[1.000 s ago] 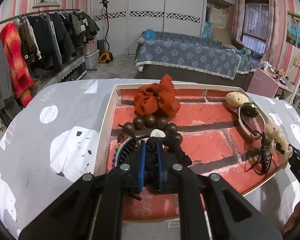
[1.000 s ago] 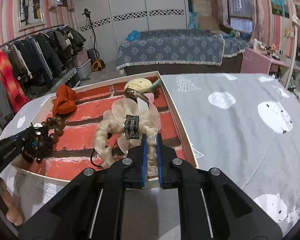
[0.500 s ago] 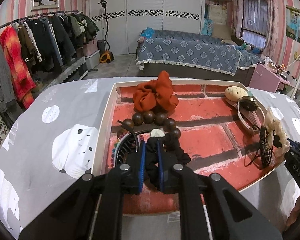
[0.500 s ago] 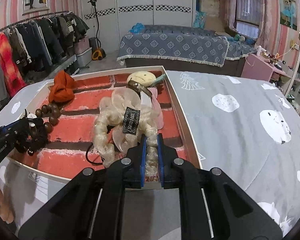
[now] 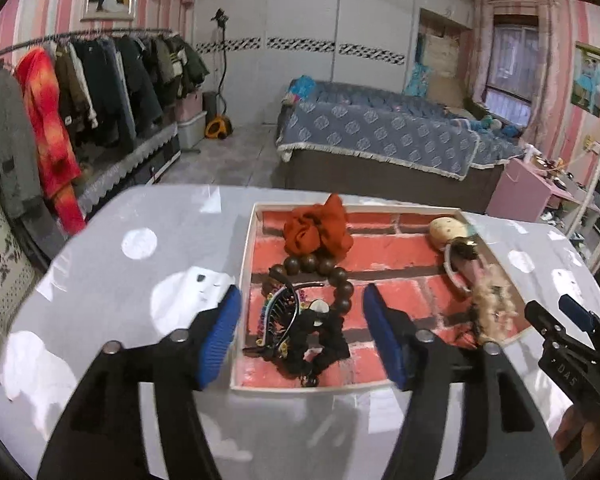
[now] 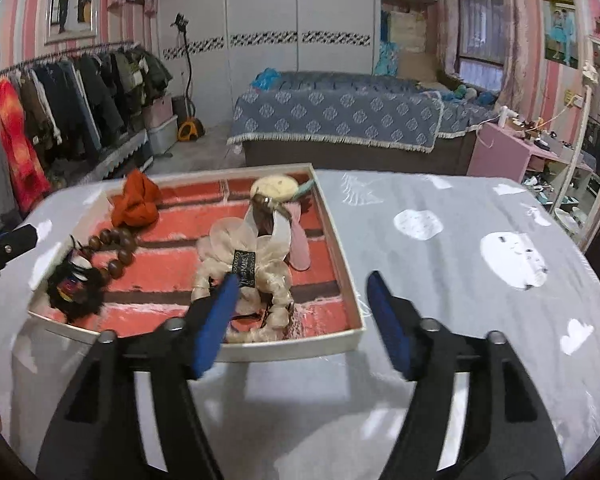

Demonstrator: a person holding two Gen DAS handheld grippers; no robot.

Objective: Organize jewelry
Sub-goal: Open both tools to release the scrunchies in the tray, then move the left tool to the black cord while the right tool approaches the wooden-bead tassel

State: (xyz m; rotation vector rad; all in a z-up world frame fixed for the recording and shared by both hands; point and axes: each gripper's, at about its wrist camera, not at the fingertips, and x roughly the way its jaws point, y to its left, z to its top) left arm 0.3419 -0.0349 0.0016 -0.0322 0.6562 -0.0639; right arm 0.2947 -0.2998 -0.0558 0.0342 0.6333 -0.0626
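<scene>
Now both jaws have just sprung apart, left gripper [image 5: 300, 336] and right gripper [image 6: 300, 320] empty above the tray [image 6: 340, 240], release done, next pick needs choosing

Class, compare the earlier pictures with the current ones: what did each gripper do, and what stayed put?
Both have just opened. The left gripper let go of the black fabric scrunchie, and the right gripper released the cream ribbon hair bow; both pulled back. Unchanged in the brick-patterned tray: orange scrunchie, brown wooden bead bracelet.
</scene>
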